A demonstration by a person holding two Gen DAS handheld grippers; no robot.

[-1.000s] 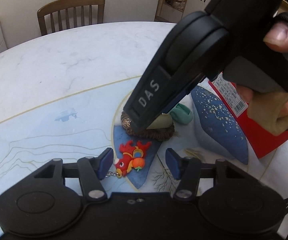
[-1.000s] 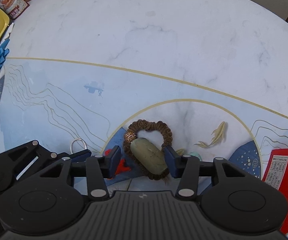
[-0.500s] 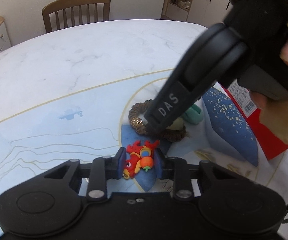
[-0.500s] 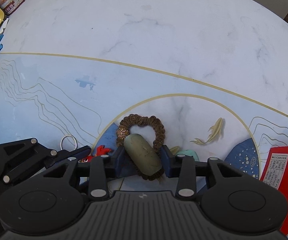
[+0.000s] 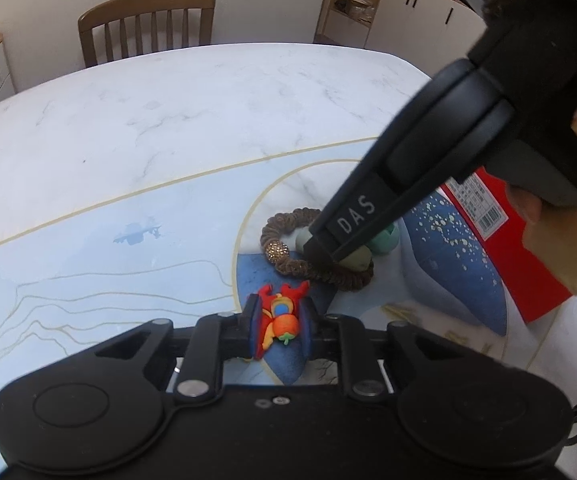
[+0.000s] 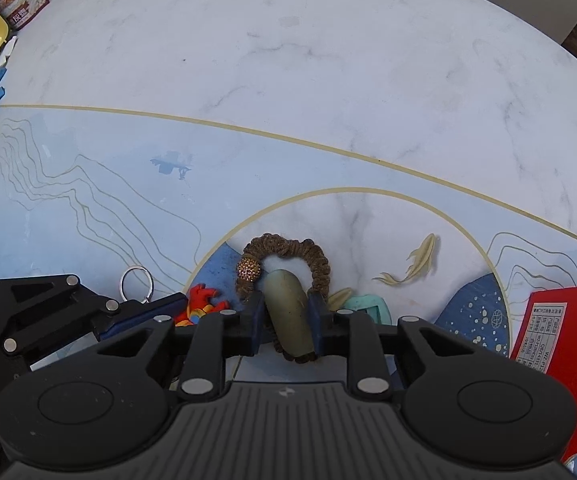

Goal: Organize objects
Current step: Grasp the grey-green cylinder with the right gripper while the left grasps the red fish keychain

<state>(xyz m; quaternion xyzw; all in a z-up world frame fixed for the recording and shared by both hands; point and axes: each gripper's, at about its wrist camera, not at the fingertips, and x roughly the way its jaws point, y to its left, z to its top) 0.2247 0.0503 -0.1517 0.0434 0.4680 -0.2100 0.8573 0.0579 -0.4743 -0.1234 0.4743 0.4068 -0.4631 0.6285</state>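
From the left wrist cam we've got the left gripper (image 5: pixel 279 330) clamped on the red dragon keychain (image 5: pixel 278 322), with the brown scrunchie (image 5: pixel 312 258) just ahead. Right wrist cam: our right gripper (image 6: pixel 287 322) is pinching the olive stone (image 6: pixel 288 312) lying across that scrunchie, teal piece (image 6: pixel 366 307) just right of the fingers.

Soft, even daylight fills both sharp fisheye views, shadows faint on the pale marbled round table (image 6: pixel 288 60), edges strongly curved.
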